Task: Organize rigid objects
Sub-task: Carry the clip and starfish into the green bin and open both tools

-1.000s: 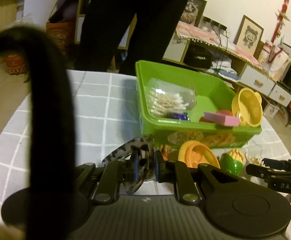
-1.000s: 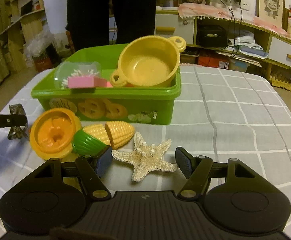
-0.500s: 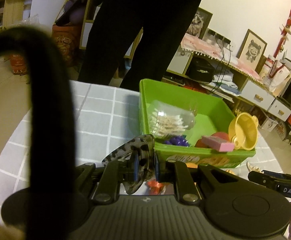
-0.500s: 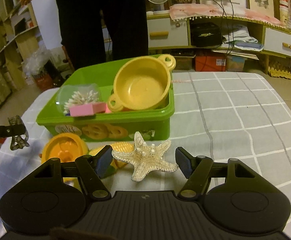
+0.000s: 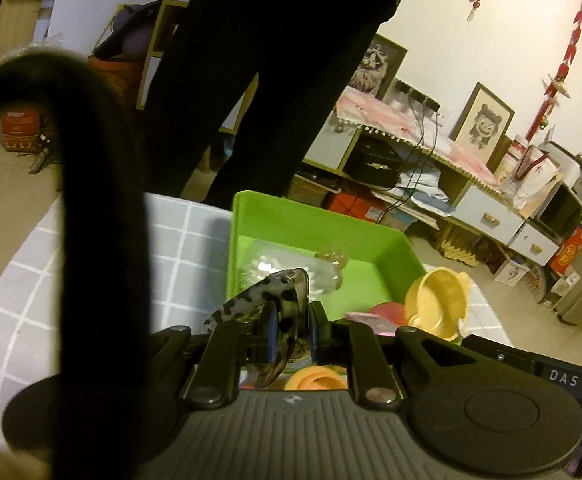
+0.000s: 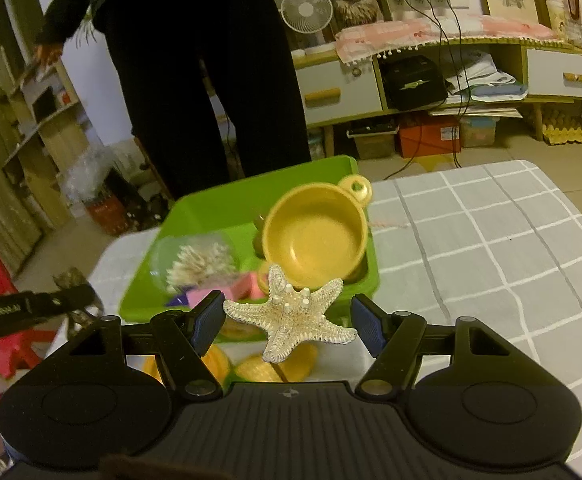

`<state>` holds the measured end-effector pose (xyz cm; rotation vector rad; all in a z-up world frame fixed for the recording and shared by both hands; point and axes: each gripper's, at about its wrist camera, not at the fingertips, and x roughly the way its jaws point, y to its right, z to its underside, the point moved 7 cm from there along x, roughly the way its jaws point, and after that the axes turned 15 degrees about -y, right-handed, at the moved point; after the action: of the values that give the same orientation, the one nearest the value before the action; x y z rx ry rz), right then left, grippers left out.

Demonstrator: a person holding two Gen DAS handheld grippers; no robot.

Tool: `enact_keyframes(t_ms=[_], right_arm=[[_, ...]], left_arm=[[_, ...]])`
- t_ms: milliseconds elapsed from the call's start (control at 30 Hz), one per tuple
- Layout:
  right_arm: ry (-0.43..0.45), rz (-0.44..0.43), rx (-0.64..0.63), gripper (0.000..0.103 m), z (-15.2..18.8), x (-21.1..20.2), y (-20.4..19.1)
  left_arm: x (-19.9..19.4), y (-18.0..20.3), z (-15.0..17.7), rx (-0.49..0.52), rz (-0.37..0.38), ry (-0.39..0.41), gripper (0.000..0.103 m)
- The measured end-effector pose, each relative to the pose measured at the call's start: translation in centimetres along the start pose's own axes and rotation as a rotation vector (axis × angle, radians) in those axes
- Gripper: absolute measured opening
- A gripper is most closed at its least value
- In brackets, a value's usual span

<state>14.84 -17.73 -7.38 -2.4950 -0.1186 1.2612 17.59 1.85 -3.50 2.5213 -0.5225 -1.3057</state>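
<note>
My left gripper (image 5: 290,334) is shut on a tortoiseshell hair clip (image 5: 269,304) and holds it above the near edge of the green bin (image 5: 323,216). My right gripper (image 6: 289,322) is shut on a pale starfish (image 6: 291,312) and holds it in the air just before the green bin (image 6: 195,208). The bin holds a yellow toy pot (image 6: 315,236), a clear box of cotton swabs (image 6: 195,260) and a pink block (image 6: 239,286). An orange toy (image 5: 315,380) and toy corn (image 6: 275,368) lie on the table below the grippers.
The table has a grey checked cloth (image 6: 491,240). A person in black (image 6: 203,80) stands behind the bin. A black strap (image 5: 91,200) blocks the left of the left wrist view. Shelves and drawers (image 6: 411,80) line the back wall.
Both grippers have risen from the table and moved toward the bin. The starfish has left the cloth in the right gripper. The hair clip stays held in the left.
</note>
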Motion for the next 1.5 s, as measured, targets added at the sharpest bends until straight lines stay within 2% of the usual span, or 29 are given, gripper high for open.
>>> enact_keyframes(t_ms=[333,700,1033,1233,1500], right_arm=[[0.018,-0.08,0.101,0.072,-1.8,0.8,-0.7],[0.018,-0.168,0.178,0.072,-2.9,2.9,-2.4],[0.018,-0.147,0.231,0.072,-3.5,4.5,-0.9],[0.027,-0.152,0.271,0.072,-3.5,5.0,0.3],[0.023,-0.135,0.253,0.072,-3.5,5.4,-0.3]], left_arm=[[2.3,2.0,-1.2,-0.028,0.044,0.0,0.0],[5.4,2.7,-1.6,-0.033,0.032,-0.028,0.0],[6.6,2.8,-2.2,0.007,0.021,-0.026,0.0],[7.6,2.5,-2.4,-0.007,0.018,-0.025,0.0],[8.6,2.5,-2.5,-0.02,0.011,-0.033,0.0]])
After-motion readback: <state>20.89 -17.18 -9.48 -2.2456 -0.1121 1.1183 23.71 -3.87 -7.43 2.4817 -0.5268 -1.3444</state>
